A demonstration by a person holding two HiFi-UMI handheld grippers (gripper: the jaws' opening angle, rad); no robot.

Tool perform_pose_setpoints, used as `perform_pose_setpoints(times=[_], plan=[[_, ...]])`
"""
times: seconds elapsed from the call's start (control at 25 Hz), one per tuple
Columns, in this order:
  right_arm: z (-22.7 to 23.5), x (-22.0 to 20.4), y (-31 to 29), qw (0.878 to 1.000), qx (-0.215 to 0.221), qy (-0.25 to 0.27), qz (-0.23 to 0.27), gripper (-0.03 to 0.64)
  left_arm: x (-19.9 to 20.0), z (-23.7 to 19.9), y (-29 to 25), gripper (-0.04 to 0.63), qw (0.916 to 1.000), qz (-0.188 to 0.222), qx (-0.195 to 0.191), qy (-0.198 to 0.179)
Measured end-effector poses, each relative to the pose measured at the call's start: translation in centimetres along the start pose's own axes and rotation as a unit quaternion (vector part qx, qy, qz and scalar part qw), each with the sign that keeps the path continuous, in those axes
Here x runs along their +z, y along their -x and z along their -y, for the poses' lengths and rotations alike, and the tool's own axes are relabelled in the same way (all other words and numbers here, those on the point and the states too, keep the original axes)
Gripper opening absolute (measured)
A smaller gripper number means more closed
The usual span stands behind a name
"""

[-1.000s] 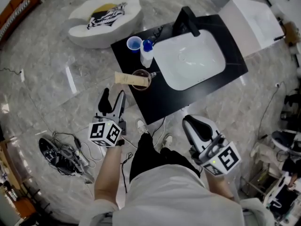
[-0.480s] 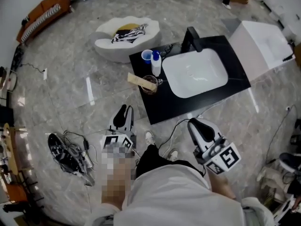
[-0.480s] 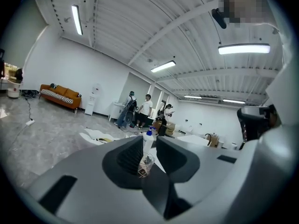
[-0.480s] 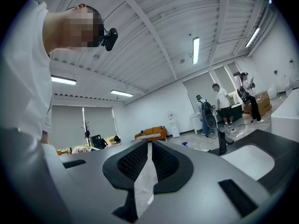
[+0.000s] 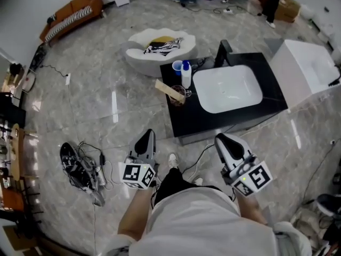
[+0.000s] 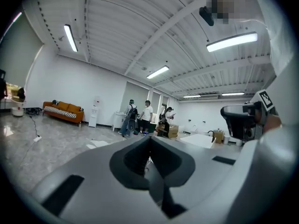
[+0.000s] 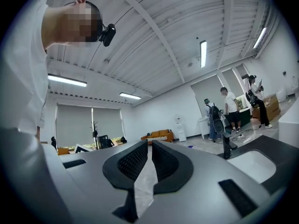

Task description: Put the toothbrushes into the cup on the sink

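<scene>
A white sink [image 5: 228, 88] sits in a black counter [image 5: 198, 122] with a black faucet [image 5: 223, 53]. At the counter's left end stand a blue cup [image 5: 177, 65], a bottle with a blue cap [image 5: 186, 74] and a glass cup [image 5: 178, 95] with a tan strip [image 5: 165, 87] lying across it. I cannot make out any toothbrush. My left gripper [image 5: 148, 136] is shut and empty, held over the floor short of the counter. My right gripper [image 5: 222, 139] is beside it, jaws together with nothing between them. Both gripper views look out across the room.
A white cushion with a striped cloth [image 5: 159, 46] lies on the floor behind the counter. A white cabinet [image 5: 307, 68] stands to the right. Tangled cables and dark gear [image 5: 79, 169] lie at the left. An orange sofa [image 5: 68, 18] and standing people [image 6: 146, 117] are far back.
The left gripper's jaws have gone from wide apart to together. The counter now lies farther off, with more floor in view. The right gripper looks the same.
</scene>
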State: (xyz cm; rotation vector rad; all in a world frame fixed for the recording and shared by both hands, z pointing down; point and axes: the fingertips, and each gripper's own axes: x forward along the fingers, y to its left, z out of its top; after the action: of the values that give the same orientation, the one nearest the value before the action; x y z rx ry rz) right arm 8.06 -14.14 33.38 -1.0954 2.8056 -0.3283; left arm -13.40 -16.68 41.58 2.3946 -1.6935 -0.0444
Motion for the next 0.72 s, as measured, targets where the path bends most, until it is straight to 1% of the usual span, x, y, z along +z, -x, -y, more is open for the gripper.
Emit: perform_pose_setpoints(times=[0.12,0.2,0.4,0.6,0.72], plan=[[0.4,-0.3,1.0,1.000,-0.001,0.010,-0.002,0.052,0.4,1.1,2.7,0.003,0.9993,0.016,0.017,-0.031],[0.4,-0.5,1.6,1.000,0.000,0.016,-0.004,0.052,0.6,1.7,4.4,0.003,0.9985,0.024,0.026,-0.043],[-0.3,-0.8,2.8,1.000,0.007,0.029,-0.003,0.051,0.4,3.4,7.3,0.003,0.9982,0.028,0.037,-0.038],[-1.4,-1.5,3.6,0.999,0.018,0.027,-0.001,0.052,-0.1,4.5,8.5,0.003,0.9982,0.021,0.041,-0.038],[-1.4,-1.8,4.4,1.000,0.014,0.026,-0.005,0.051,-0.4,4.6,8.9,0.003,0.9982,0.020,0.043,-0.037]])
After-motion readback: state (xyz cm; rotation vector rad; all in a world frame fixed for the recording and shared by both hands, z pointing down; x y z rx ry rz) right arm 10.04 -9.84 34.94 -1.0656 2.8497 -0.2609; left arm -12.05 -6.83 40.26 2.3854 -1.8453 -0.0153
